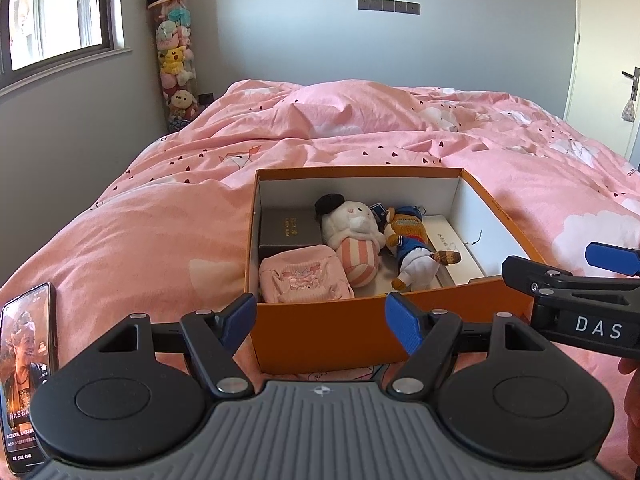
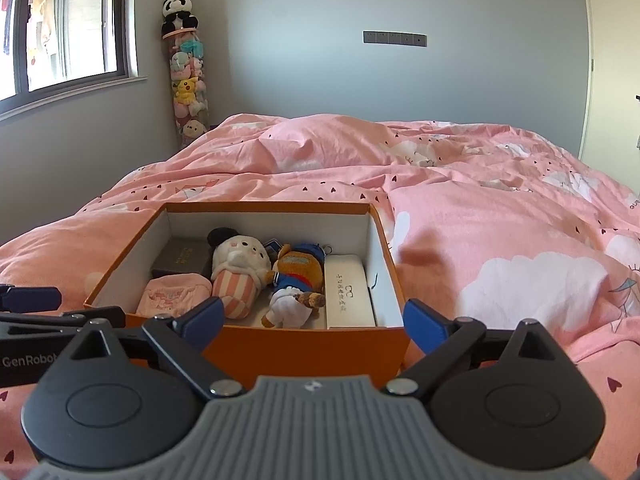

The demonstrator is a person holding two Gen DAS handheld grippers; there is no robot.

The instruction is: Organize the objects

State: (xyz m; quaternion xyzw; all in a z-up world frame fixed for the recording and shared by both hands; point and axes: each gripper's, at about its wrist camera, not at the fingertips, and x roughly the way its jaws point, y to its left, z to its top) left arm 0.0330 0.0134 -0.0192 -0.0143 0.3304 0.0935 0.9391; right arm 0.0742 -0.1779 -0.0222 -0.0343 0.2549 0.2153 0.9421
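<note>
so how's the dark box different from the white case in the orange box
The dark box is dark grey with gold lettering; the white case is white with dark lettering. The dark box sits at the far left, behind a pink pouch; the white case runs along the right wall, longer and slimmer. Both lie flat inside the orange box.

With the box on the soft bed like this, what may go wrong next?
1. The orange box sits on a soft, wrinkled duvet, so pushing its wall may tip or slide it.
2. The phone lies beside the left gripper and may get knocked.
3. The toys are packed tightly; lifting the striped plush may drag neighbours.
</note>
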